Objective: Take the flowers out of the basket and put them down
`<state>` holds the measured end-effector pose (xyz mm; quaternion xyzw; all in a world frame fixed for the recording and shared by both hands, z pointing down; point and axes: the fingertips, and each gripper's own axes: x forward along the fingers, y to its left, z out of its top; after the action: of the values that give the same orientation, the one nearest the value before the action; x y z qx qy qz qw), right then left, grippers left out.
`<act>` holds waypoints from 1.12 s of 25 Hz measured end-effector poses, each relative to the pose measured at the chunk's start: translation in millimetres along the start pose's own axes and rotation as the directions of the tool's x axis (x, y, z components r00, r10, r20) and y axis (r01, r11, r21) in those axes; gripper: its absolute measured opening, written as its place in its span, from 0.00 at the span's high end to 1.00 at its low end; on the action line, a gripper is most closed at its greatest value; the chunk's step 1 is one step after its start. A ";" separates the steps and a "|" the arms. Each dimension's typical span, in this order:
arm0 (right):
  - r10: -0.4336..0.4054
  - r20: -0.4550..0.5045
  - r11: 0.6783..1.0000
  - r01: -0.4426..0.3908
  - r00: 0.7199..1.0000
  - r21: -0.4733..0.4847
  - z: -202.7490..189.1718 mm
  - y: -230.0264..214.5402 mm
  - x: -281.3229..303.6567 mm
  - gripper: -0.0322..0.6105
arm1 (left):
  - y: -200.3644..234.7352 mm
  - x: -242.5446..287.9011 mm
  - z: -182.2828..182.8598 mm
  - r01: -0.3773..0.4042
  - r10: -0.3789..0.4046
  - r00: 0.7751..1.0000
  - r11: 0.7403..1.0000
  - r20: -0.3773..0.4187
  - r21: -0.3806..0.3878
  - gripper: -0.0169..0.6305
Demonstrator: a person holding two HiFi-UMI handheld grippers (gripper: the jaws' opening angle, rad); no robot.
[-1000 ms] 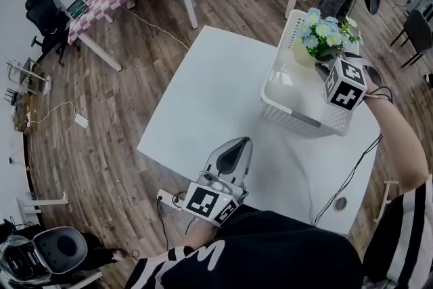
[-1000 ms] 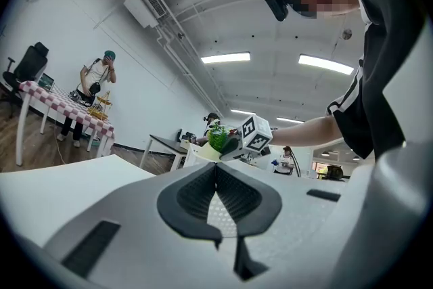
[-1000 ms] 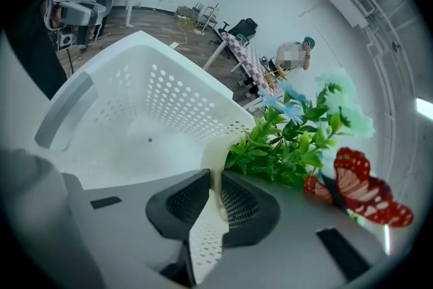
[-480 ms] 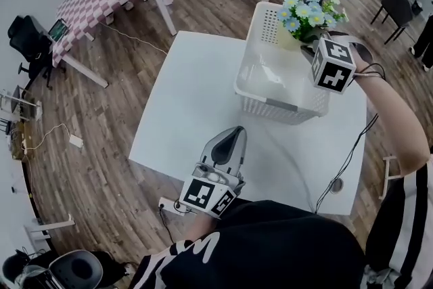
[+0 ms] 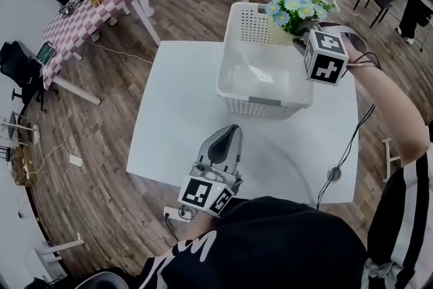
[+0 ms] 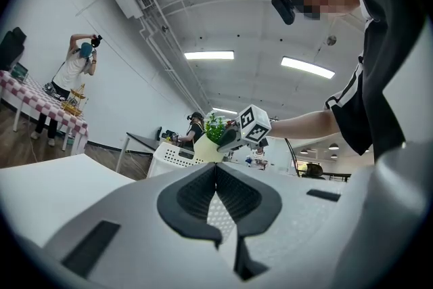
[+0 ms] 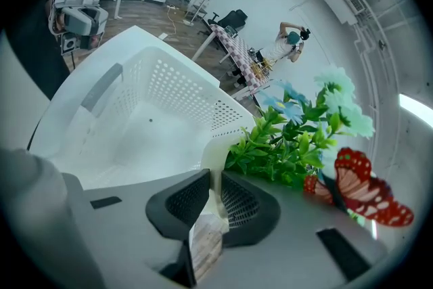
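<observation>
One perforated white plastic basket (image 5: 265, 102); one cream-potted blue-and-white flower bunch (image 5: 293, 5) — right gripper (image 7: 211, 194) pinches the pot rim, left gripper (image 6: 216, 181) rests closed, empty.

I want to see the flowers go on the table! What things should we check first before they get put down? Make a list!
1. Grip: ok. The right gripper is shut on the rim of the pot holding the flowers.
2. Pot above the basket rim: ok, judging by the left gripper view.
3. Landing spot: ok. Bare table shows left of the basket.
4. Left gripper out of the way: ok. It is shut on nothing, near the table's near edge.
5. Pot upright: cannot tell.
</observation>
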<state>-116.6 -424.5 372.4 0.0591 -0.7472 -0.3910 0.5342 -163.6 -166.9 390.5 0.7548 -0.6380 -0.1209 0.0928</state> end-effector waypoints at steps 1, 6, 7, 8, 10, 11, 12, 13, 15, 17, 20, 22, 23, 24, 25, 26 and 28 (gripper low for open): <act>-0.003 -0.003 1.000 0.003 1.000 0.007 -3.0 0.7 -0.7 0.85 | -0.3 0.7 -1.2 0.005 -0.005 1.000 1.000 -0.002 -0.001 0.97; -0.024 -0.008 0.999 0.024 1.000 0.035 -11.3 -2.7 -11.8 0.85 | -6.2 6.2 -0.4 0.036 -0.036 0.999 0.999 -0.014 -0.001 0.97; -0.024 -0.009 0.999 0.024 1.000 0.040 -12.3 -4.3 -15.3 0.85 | -8.2 7.5 1.2 0.043 -0.043 0.999 0.999 -0.016 -0.002 0.96; -0.025 -0.011 0.999 0.025 1.000 0.043 -13.9 -5.7 -18.5 0.85 | -10.1 8.7 2.5 0.049 -0.049 0.999 0.999 -0.019 -0.002 0.97; -0.029 -0.019 0.998 0.030 0.999 0.046 -18.9 -8.8 -22.8 0.85 | -12.5 11.6 3.0 0.059 -0.059 0.998 0.998 -0.023 -0.002 0.97; -0.032 -0.024 0.998 0.033 0.999 0.048 -22.0 -10.1 -24.5 0.85 | -13.3 13.0 2.4 0.063 -0.063 0.998 0.998 -0.025 -0.002 0.97; -0.034 -0.028 0.998 0.036 0.999 0.051 -25.1 -10.9 -26.5 0.85 | -14.3 14.0 1.6 0.067 -0.067 0.997 0.998 -0.026 -0.002 0.97; -0.038 -0.032 0.998 0.039 0.999 0.054 -27.9 -11.3 -28.7 0.85 | -15.4 14.4 0.9 0.072 -0.072 0.997 0.997 -0.026 -0.002 0.97; -0.045 -0.038 0.997 0.047 0.998 0.061 -32.3 -11.1 -32.9 0.85 | -18.0 14.7 -0.6 0.081 -0.081 0.996 0.997 -0.025 0.000 0.97; -0.051 -0.043 0.996 0.054 0.998 0.069 -35.4 -11.7 -35.9 0.85 | -19.5 16.2 -1.3 0.091 -0.091 0.996 0.996 -0.025 0.001 0.97; -0.056 -0.055 0.995 0.061 0.997 0.082 -42.9 -12.9 -40.6 0.85 | -23.1 20.6 -2.3 0.107 -0.108 0.994 0.994 -0.028 -0.003 0.97; -0.059 -0.063 0.994 0.065 0.996 0.092 -50.8 -11.4 -44.3 0.85 | -28.2 24.2 -4.5 0.121 -0.121 0.992 0.993 -0.031 -0.005 0.97; -0.060 -0.067 0.993 0.066 0.996 0.097 -54.9 -10.0 -46.2 0.85 | -30.9 25.8 -5.8 0.128 -0.129 0.991 0.992 -0.033 -0.006 0.96; -0.061 -0.072 0.993 0.068 0.996 0.101 -58.9 -8.3 -48.1 0.85 | -33.5 27.1 -6.8 0.136 -0.136 0.990 0.991 -0.035 -0.007 0.97; -0.061 -0.078 0.992 0.069 0.995 0.104 -62.7 -6.5 -49.9 0.85 | -36.1 28.3 -7.5 0.143 -0.144 0.989 0.990 -0.037 -0.008 0.97; -0.061 -0.084 0.992 0.070 0.995 0.108 -66.6 -4.7 -51.5 0.85 | -38.6 29.5 -8.1 0.150 -0.151 0.988 0.989 -0.039 -0.008 0.97; -0.059 -0.095 0.990 0.070 0.994 0.119 -75.5 -0.9 -54.1 0.85 | -43.9 32.4 -9.3 0.164 -0.165 0.985 0.986 -0.043 -0.009 0.96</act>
<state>-30.3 -437.1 340.4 0.1336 -0.7424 -0.3584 0.5501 -114.5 -191.5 384.3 0.8071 -0.5709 -0.1133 0.0986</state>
